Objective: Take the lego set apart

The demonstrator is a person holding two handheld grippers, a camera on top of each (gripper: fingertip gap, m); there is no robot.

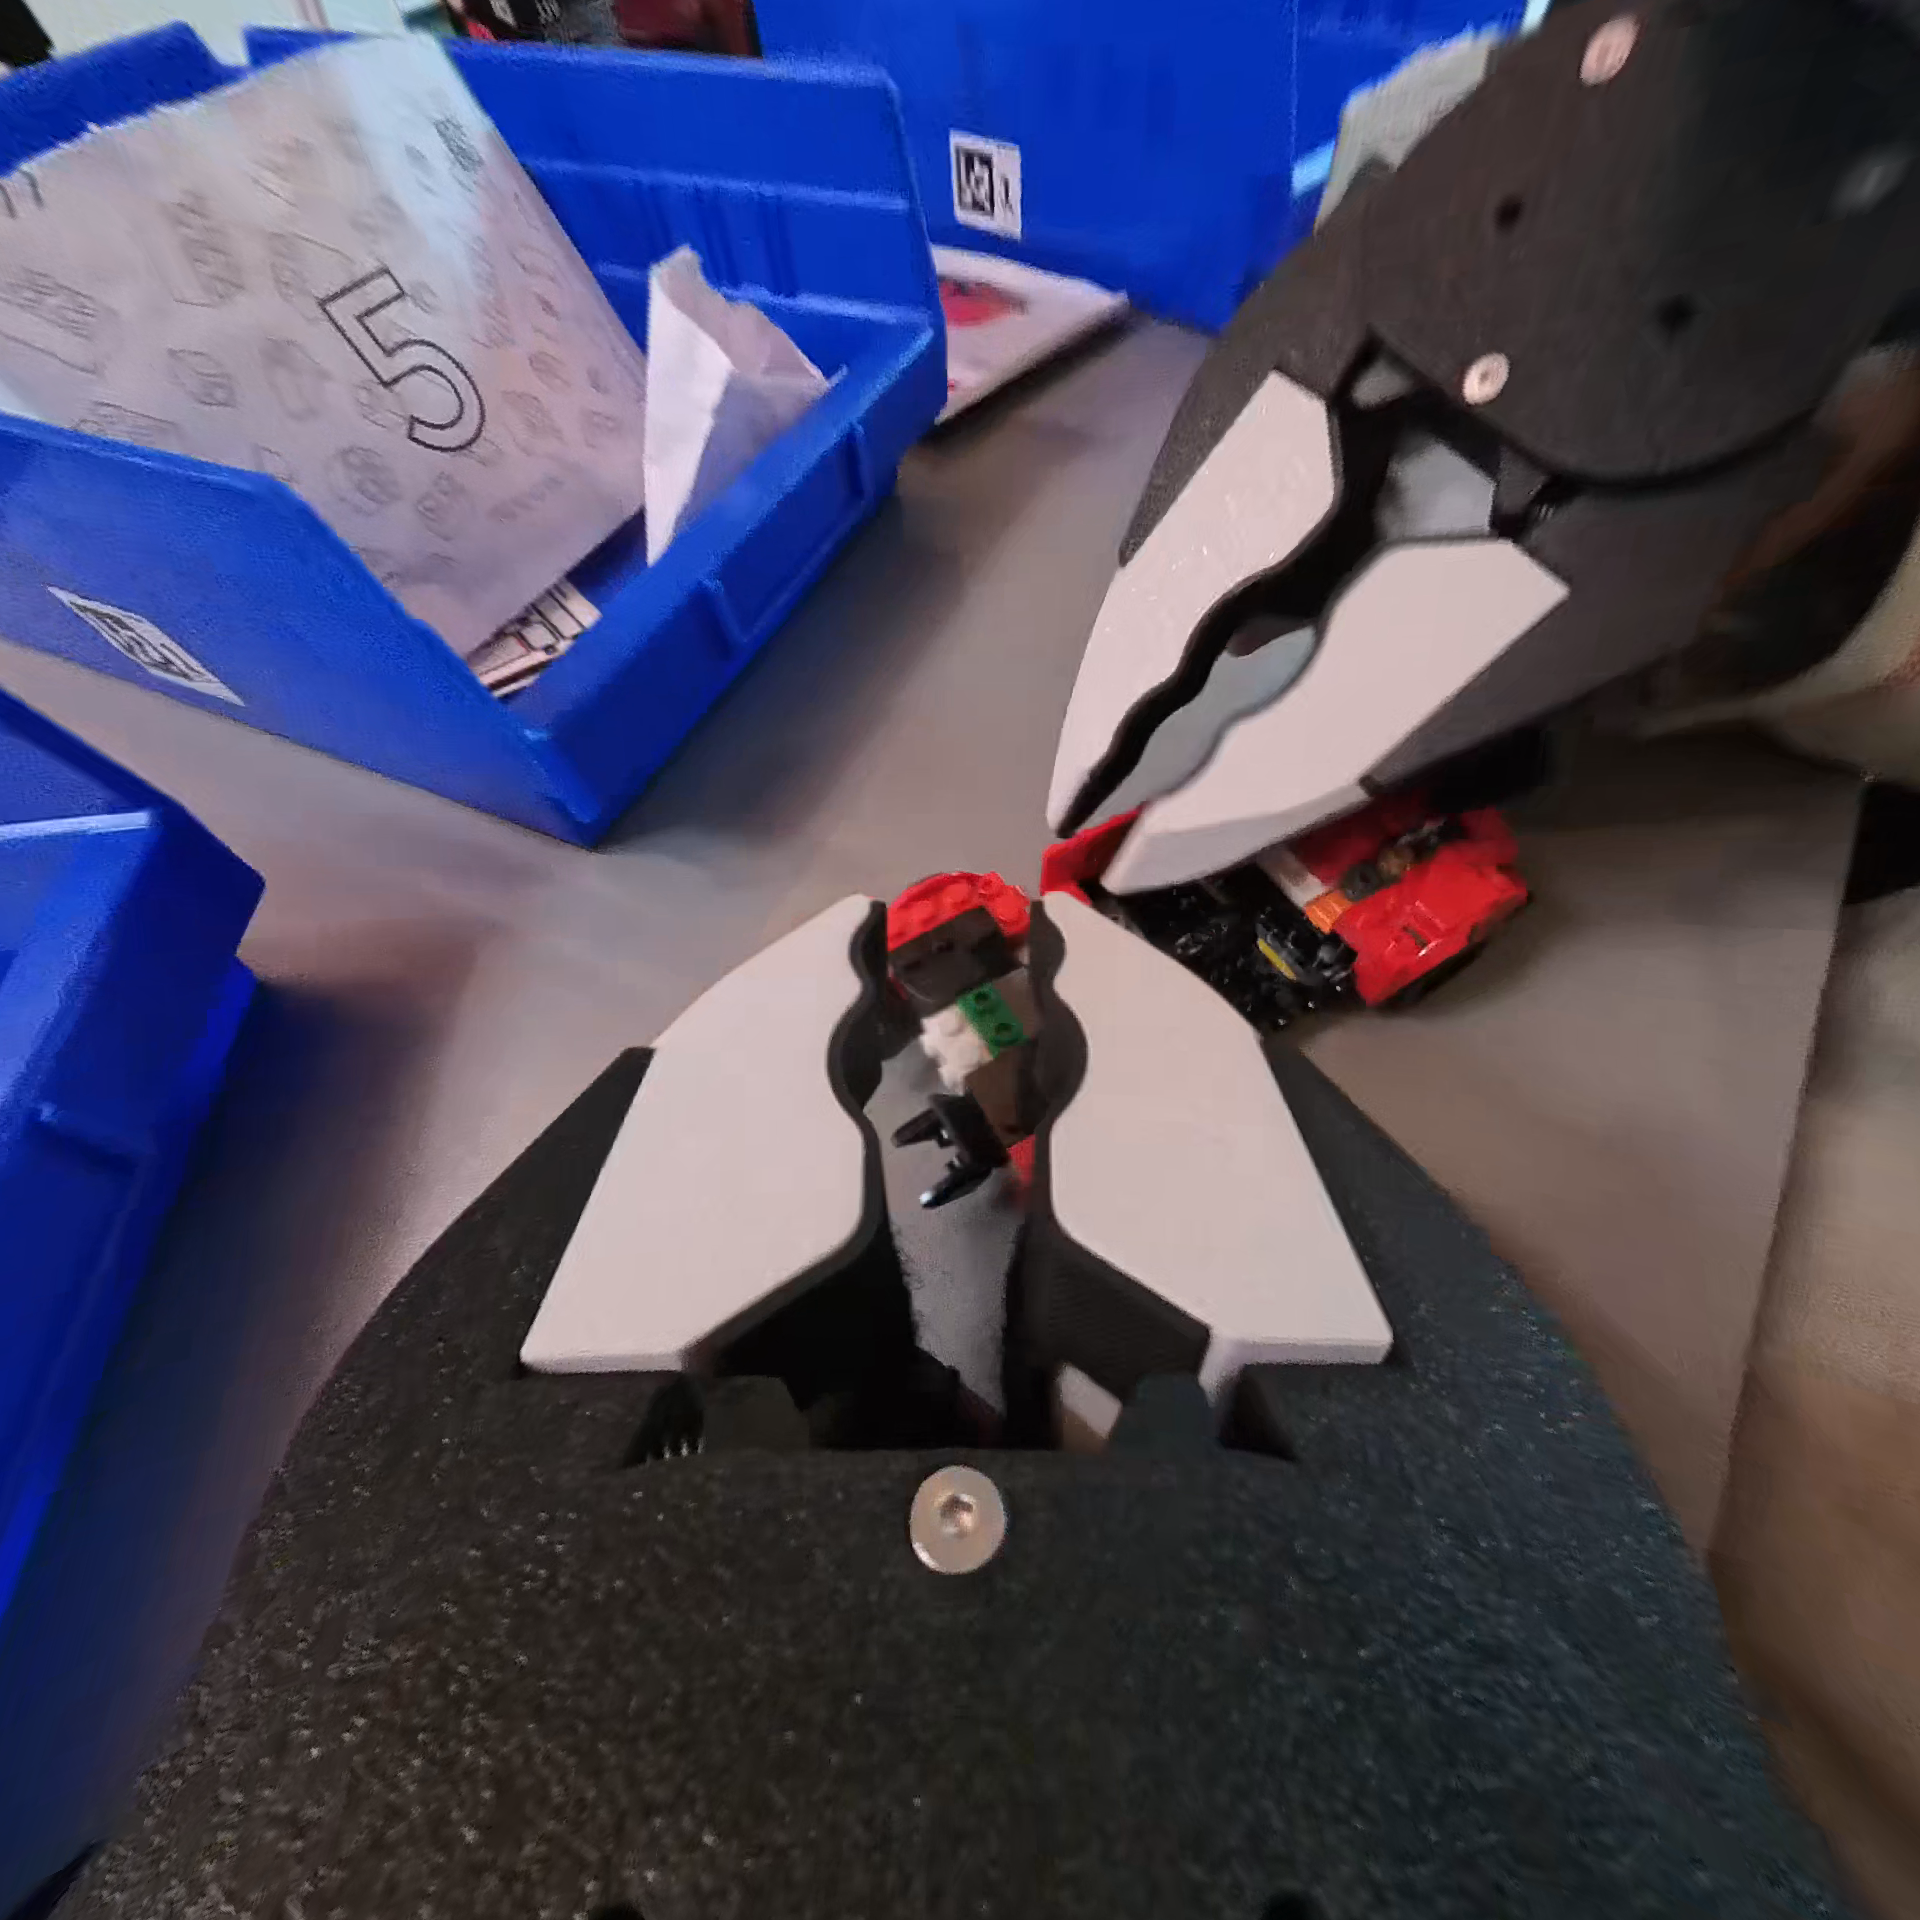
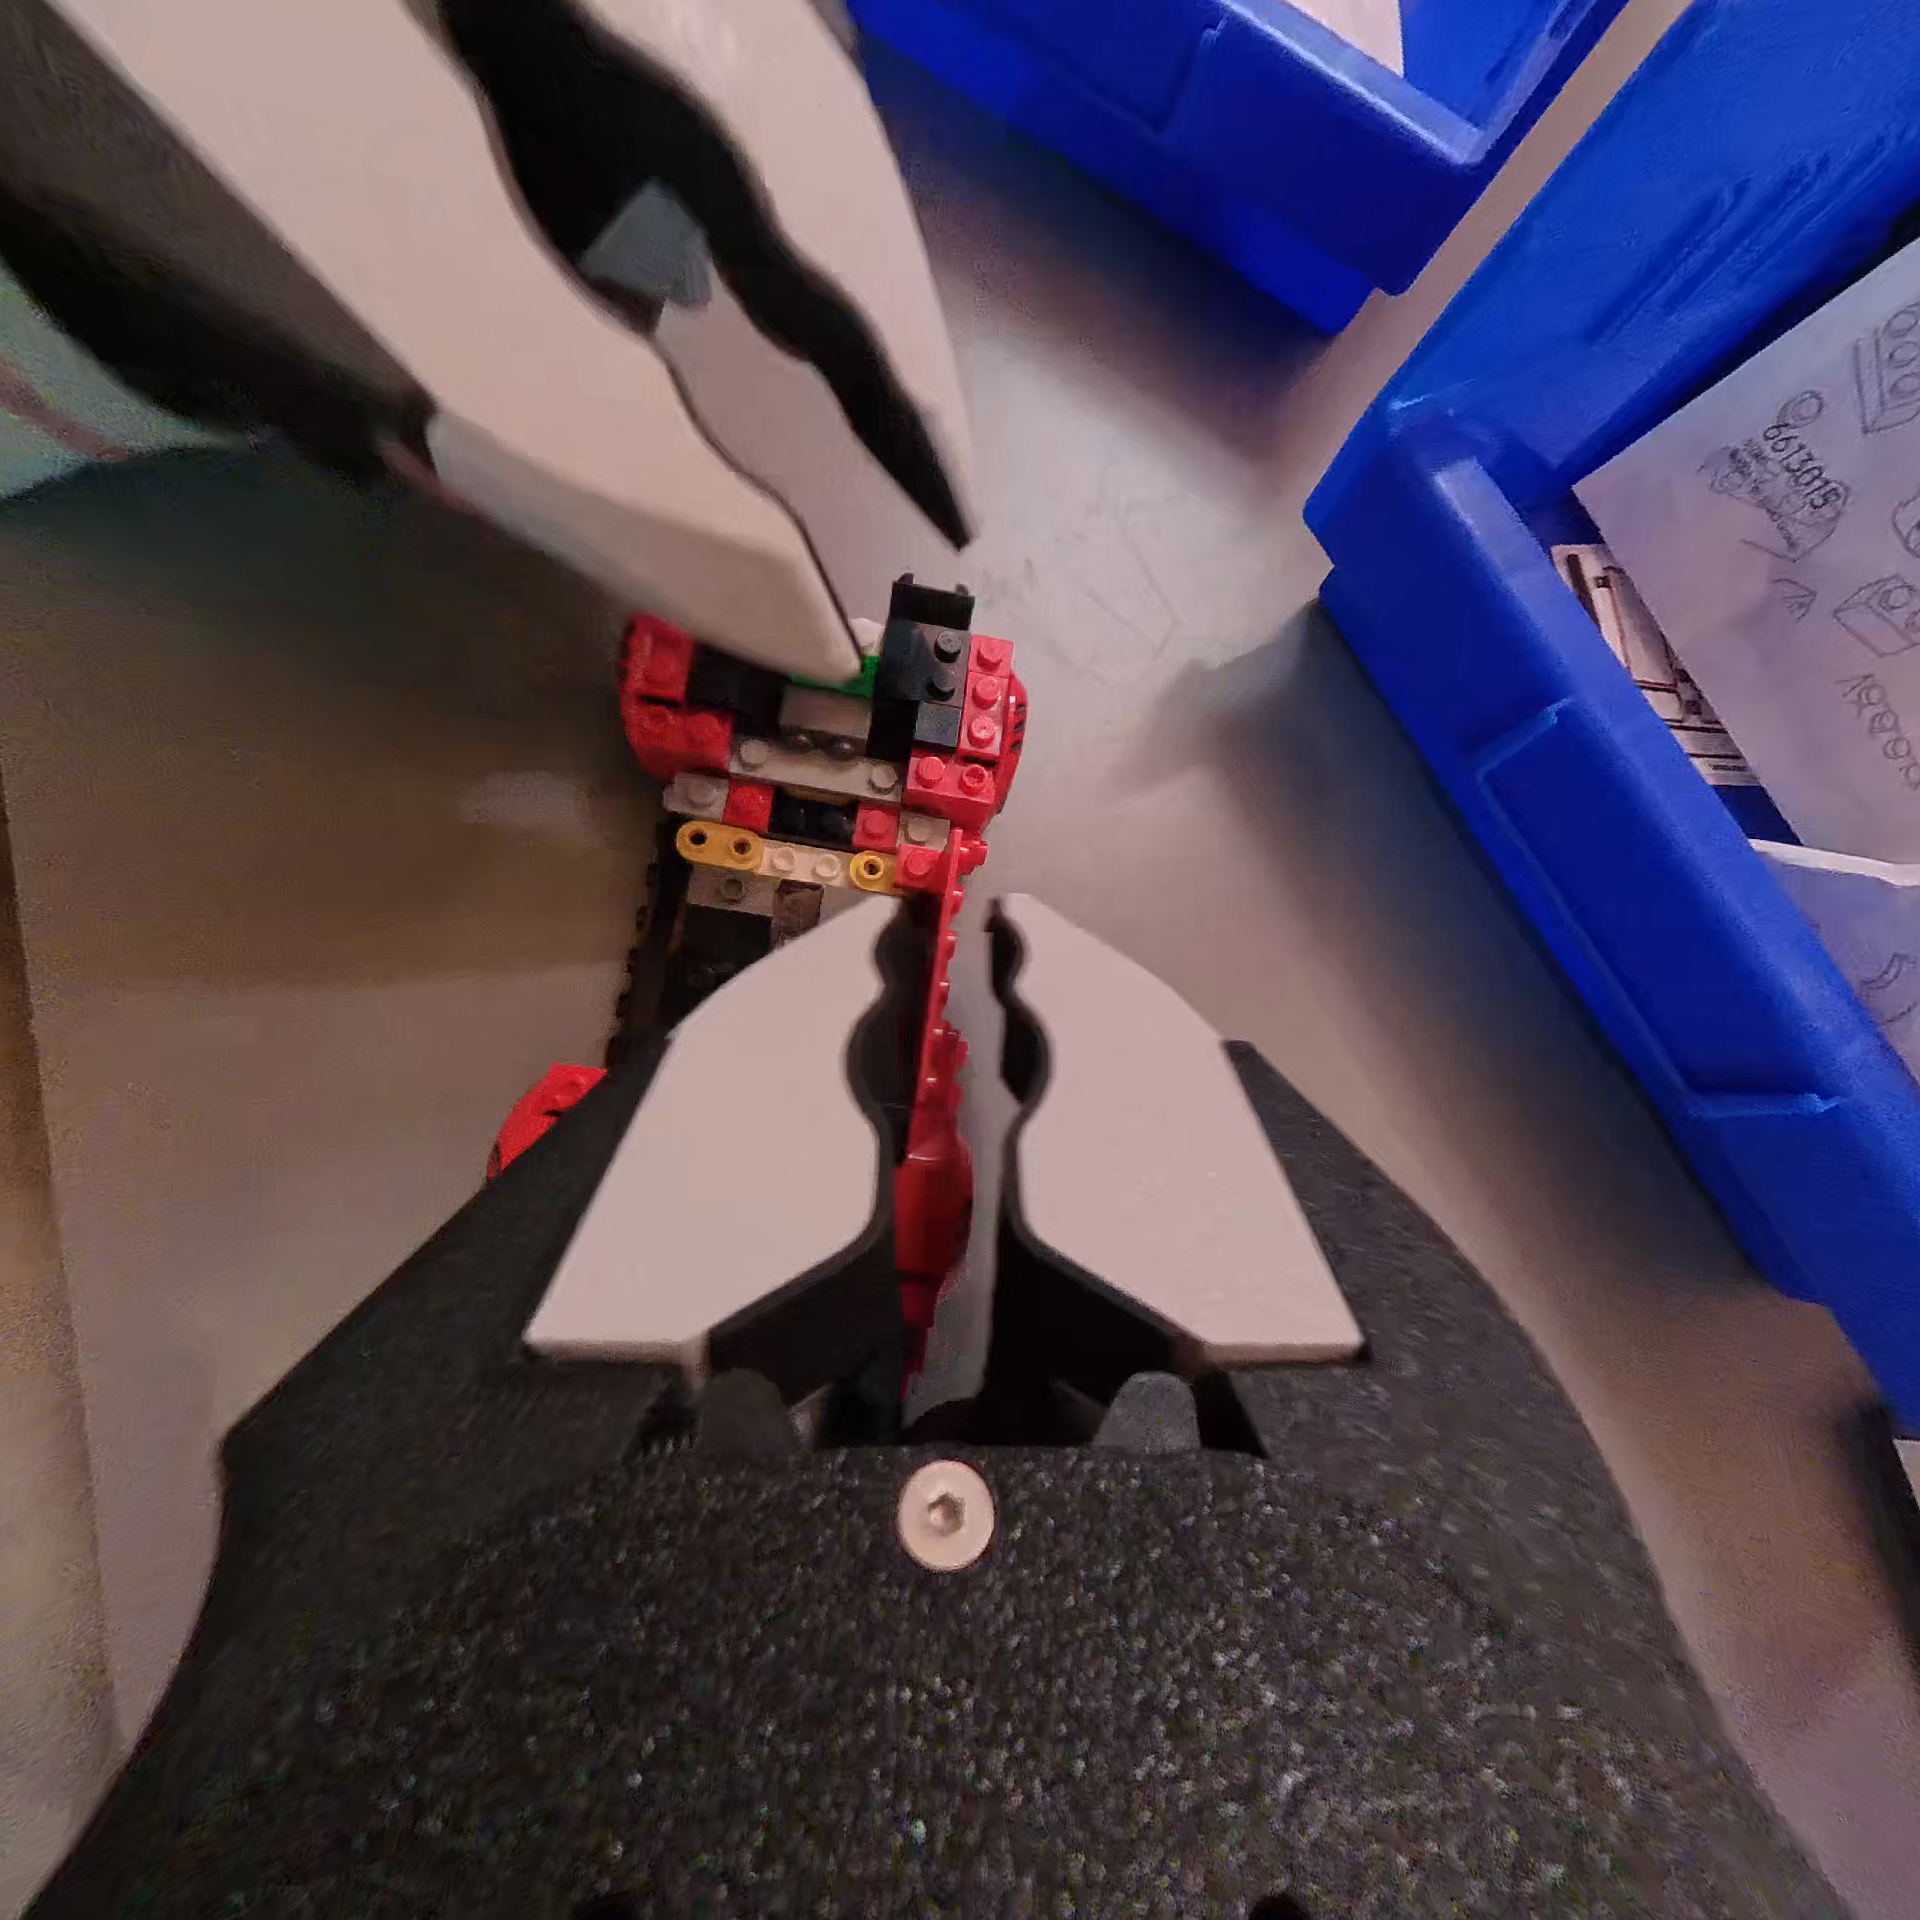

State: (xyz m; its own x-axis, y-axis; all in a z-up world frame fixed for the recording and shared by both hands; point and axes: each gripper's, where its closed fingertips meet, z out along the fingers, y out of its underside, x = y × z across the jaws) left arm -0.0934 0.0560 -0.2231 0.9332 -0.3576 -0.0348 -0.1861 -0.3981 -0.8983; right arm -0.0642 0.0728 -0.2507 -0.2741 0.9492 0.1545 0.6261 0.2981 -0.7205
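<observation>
My right tongs (image 2: 951, 925) clamp the car's (image 2: 821, 769) red side plate, bracing it, while my left tongs (image 1: 956, 914) grip its nose chunk (image 1: 961, 987) just ahead to pry.

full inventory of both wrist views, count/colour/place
lego car: 1, red and black, on the table, clamped by both grippers
storage bins: at least 4, blue, along the table's far and left edges
paper bags: 2, white, printed, inside the nearest bin
booklet: 1, white and red, flat on the table behind that bin
table: 1, grey
left gripper: 1, black with grey fingers, shut on one end of the car
right gripper: 1, same build, shut on the car's red side
</observation>
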